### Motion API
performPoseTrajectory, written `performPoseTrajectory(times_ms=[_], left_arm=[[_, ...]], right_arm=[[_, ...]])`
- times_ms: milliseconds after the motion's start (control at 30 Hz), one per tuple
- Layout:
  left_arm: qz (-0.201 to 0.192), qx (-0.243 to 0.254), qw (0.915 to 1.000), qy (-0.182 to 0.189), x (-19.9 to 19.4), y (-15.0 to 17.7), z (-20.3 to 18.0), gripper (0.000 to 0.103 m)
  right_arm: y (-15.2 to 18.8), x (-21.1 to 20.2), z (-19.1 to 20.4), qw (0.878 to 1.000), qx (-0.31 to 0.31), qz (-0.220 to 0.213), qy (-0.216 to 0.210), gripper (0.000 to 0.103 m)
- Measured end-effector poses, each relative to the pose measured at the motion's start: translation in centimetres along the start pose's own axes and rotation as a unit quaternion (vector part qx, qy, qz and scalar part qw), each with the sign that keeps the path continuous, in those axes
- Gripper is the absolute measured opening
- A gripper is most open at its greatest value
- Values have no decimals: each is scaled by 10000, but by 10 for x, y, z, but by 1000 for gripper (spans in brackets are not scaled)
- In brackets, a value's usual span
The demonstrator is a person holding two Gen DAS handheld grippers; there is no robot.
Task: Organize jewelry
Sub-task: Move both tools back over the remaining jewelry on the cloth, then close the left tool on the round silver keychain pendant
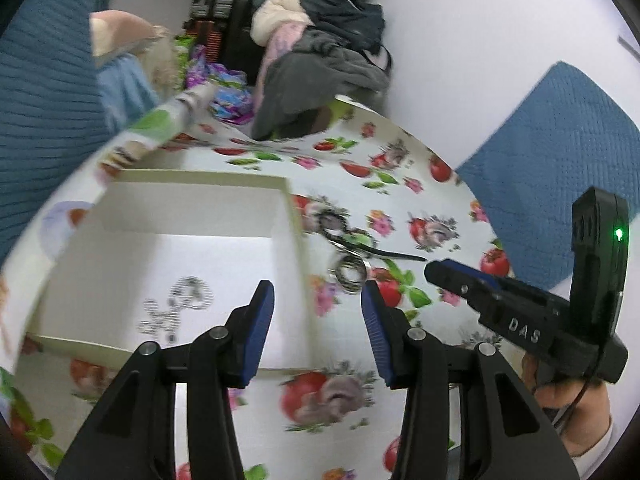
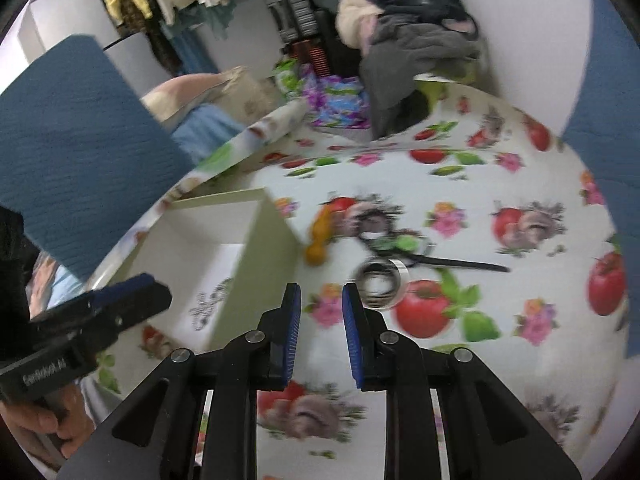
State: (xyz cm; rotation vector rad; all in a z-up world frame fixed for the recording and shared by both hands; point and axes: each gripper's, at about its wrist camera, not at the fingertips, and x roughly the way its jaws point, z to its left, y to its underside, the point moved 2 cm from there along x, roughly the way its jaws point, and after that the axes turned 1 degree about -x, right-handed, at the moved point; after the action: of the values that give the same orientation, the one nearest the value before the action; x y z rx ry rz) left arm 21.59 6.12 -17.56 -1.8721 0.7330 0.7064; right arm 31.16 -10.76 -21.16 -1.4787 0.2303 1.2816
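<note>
Both grippers, left (image 1: 318, 304) and right (image 2: 322, 306), are spread, holding nothing; the bangle (image 2: 380, 280) at one o'clock should be pinched by its rim and carried to the box (image 2: 256, 240).

Bangle (image 2: 381, 284) lies on tablecloth (image 2: 500, 184), right of box (image 2: 256, 248).

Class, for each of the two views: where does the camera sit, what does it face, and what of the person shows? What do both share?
Left wrist: on the left tool, facing the white box; the right tool and hand show.
Right wrist: on the right tool, facing the bangles on the tablecloth; the left tool and hand show.
Shared: box, bangles, tablecloth.
</note>
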Motion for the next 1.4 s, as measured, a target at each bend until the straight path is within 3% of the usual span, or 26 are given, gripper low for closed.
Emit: performPoseTrajectory(times_ms=[233,400,733,900,1000,1167,1400], left_arm=[[295,-62,9991,299,41,11,-31,46],[445,-160,9985,284,78,17,-46,45],[777,-282,9965,-137,142,29,-50,42],[633,-215,9971,-356,157,22,-50,42],[653,-84,9967,-476,169,20,-50,42],[567,683,9939,-657,175,21,-65,35],[826,1024,9900,-512,192,25,-67,20]], right_arm=[[2,3,-54,9993,162,81,317,20],[-1,16,-80,9992,45,202,353,20],[-9,69,-116,9967,-195,781,-99,21],[-13,89,-123,9947,-425,915,-181,22],[-18,97,-125,9941,-483,952,-212,22],[-23,108,-125,9921,-696,1015,-252,23],[-28,122,-130,9901,-817,1099,-308,23]])
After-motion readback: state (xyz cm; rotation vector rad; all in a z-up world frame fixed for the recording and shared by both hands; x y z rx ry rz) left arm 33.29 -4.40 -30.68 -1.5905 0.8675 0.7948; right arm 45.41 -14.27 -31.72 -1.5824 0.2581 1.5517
